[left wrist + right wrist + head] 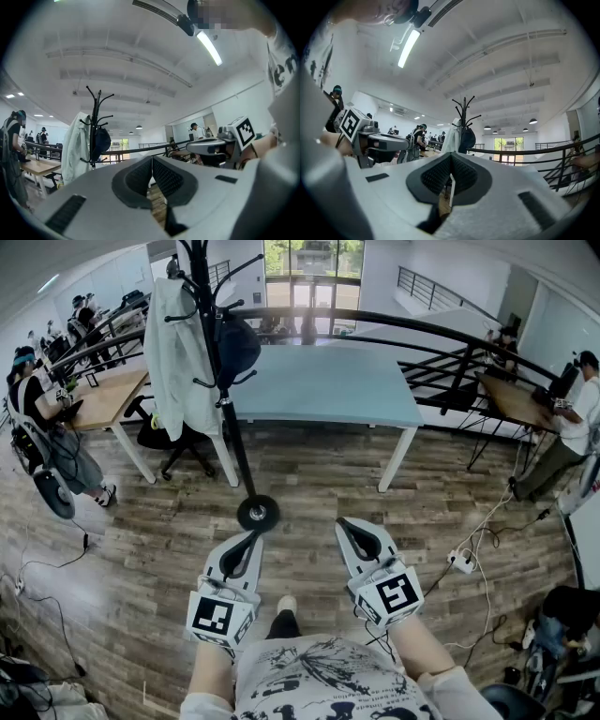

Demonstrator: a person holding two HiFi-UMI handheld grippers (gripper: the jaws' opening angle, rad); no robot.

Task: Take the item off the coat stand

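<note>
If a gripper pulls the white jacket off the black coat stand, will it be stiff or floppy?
Probably floppy: the white fabric jacket hangs in loose folds. The thin black metal coat stand on its small round base might tip if a hook snags.

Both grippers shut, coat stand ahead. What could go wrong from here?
1. Both the left gripper and the right gripper are shut; unless opened, they would only shove the fabric.
2. The white coat and the dark bag hang close together; pulling one may snag the other.
3. The coat stand is a thin pole on a small round base; a sideways tug could tip it.
</note>
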